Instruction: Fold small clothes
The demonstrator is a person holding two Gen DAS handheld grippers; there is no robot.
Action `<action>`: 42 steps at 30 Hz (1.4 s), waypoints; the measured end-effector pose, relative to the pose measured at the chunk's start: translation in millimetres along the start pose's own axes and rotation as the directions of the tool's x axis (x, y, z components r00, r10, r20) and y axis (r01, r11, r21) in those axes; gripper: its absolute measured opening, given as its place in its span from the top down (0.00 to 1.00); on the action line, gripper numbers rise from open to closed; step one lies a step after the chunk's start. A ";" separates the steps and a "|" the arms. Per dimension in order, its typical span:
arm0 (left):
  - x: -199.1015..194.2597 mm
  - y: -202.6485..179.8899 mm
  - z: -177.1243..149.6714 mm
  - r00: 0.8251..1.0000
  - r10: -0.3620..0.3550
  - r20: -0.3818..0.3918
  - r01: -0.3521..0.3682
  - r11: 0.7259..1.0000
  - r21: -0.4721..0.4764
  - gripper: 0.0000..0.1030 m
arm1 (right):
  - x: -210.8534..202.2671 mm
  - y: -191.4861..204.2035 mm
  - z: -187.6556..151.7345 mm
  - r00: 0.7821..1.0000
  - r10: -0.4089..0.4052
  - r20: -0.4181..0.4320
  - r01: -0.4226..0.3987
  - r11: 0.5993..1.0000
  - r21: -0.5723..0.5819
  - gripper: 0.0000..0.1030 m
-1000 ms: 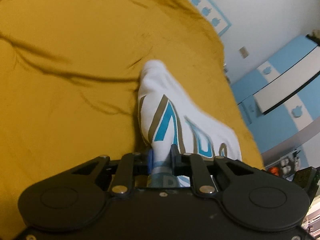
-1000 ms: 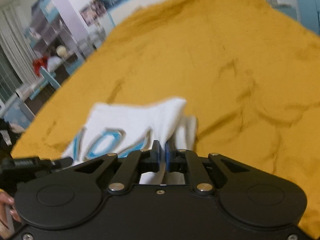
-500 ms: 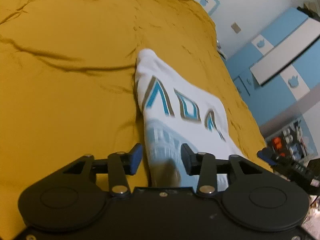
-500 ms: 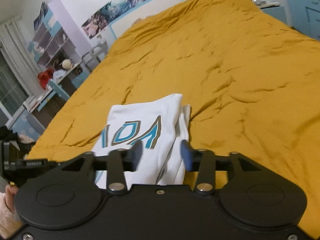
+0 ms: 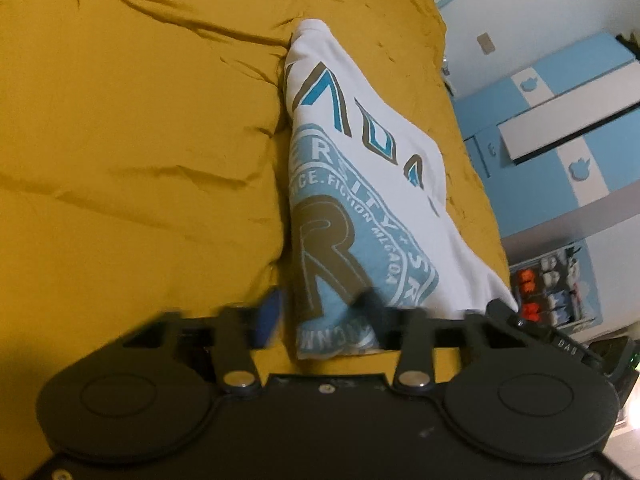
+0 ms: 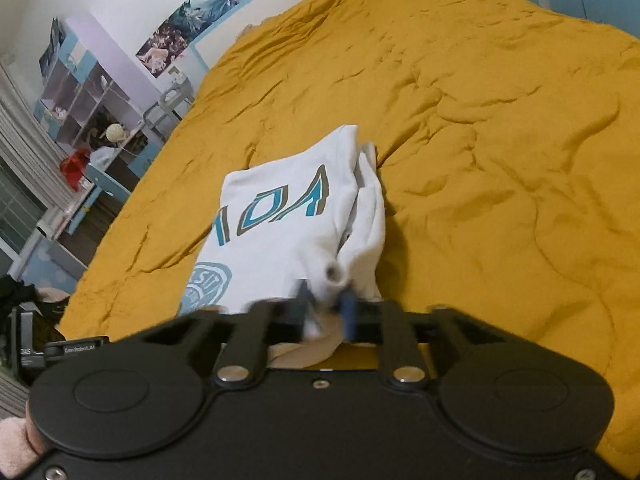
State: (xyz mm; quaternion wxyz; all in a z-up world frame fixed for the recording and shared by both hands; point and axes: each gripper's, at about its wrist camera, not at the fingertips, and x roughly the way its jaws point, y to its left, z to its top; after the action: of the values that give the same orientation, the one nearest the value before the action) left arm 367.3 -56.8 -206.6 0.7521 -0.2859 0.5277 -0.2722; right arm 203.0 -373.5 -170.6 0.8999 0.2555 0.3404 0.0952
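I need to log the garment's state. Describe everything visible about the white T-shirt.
The white T-shirt is soft knit cotton by its look, folded into a layered bundle on the mustard-yellow bedspread. It bears teal-and-brown lettering and a light-blue round emblem with a brown R. The left hand-held gripper is closing around its near edge; the right hand-held gripper is closing on a bunched corner.

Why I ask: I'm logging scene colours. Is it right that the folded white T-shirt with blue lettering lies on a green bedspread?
Not quite. The folded white T-shirt with blue lettering does lie on a bedspread, but that bedspread is mustard yellow, not green. Both wrist views show it, the right wrist view most widely.
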 end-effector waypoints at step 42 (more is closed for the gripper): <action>11.6 -3.5 7.9 0.994 0.089 -0.058 -0.079 0.983 0.164 0.87 | 10.7 -17.2 -38.3 0.986 -0.156 -0.060 0.113 0.887 -0.449 0.95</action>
State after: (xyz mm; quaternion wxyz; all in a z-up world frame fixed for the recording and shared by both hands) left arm 377.8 -66.4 -209.3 0.7662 -0.1926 0.5396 -0.2911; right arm 185.6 -369.4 -210.1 0.9217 0.0147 0.3687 0.1197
